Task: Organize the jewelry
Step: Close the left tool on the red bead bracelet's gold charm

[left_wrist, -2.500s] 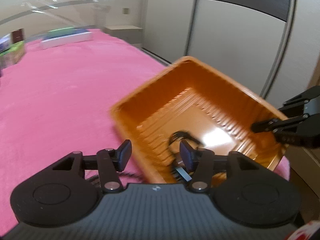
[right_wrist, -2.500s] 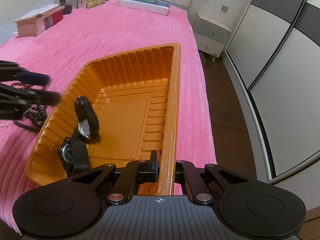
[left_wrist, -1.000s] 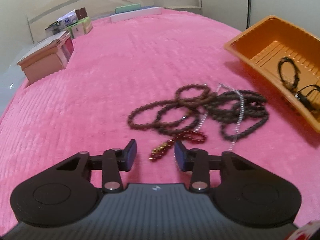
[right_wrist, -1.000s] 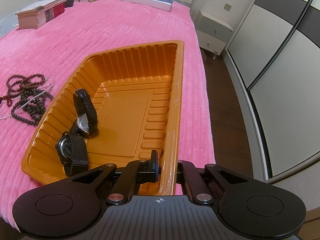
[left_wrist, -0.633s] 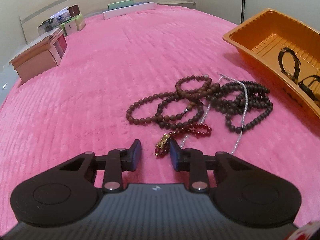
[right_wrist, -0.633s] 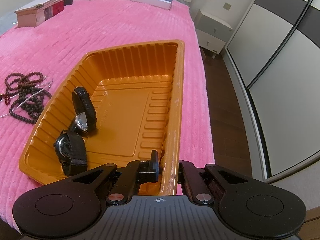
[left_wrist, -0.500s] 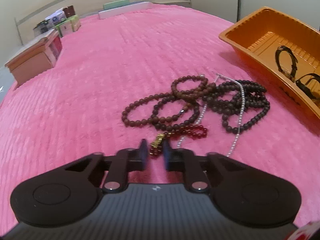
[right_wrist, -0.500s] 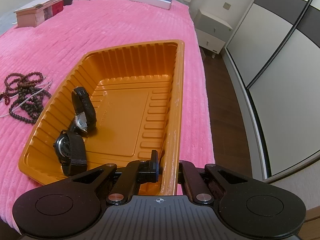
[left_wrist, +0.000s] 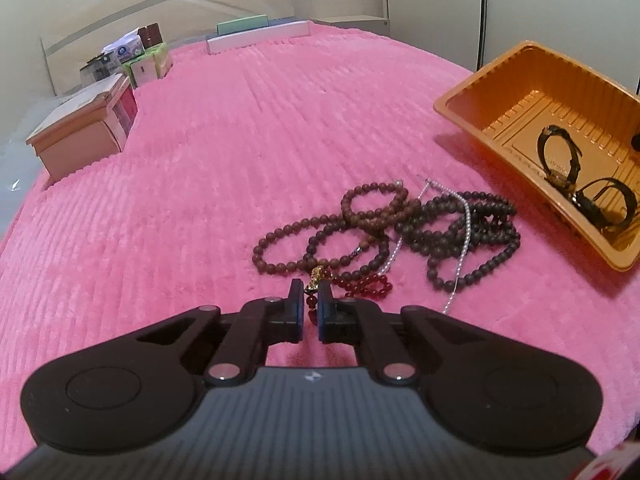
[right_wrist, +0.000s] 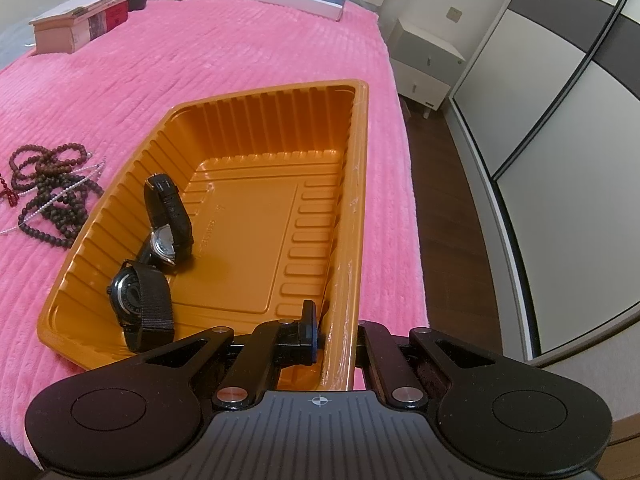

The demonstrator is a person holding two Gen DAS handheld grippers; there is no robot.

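Note:
A tangle of brown bead strands point(left_wrist: 384, 224), a thin silver chain point(left_wrist: 466, 220) and a red bead bracelet point(left_wrist: 366, 283) with a gold charm lies on the pink bedspread. My left gripper point(left_wrist: 311, 306) is shut on the near end of the red bracelet, low on the bed. The orange tray point(left_wrist: 472, 110) stands to the right and holds two black watches point(left_wrist: 560, 160). In the right wrist view my right gripper point(right_wrist: 334, 326) is shut on the tray's point(right_wrist: 360, 184) near right wall; both watches point(right_wrist: 168, 208) lie at its left side. The beads point(right_wrist: 48, 184) show left of the tray.
A pink wooden box point(left_wrist: 80, 132) and small cartons point(left_wrist: 140, 64) stand at the far left of the bed. A long white box point(left_wrist: 256, 38) lies at the far end. Right of the bed's edge are dark floor point(right_wrist: 448, 208), a white nightstand point(right_wrist: 424, 60) and wardrobe doors.
My left gripper left the tray, swung to the bead pile, came down and closed on the red bracelet's end. The right gripper has kept its hold on the tray wall.

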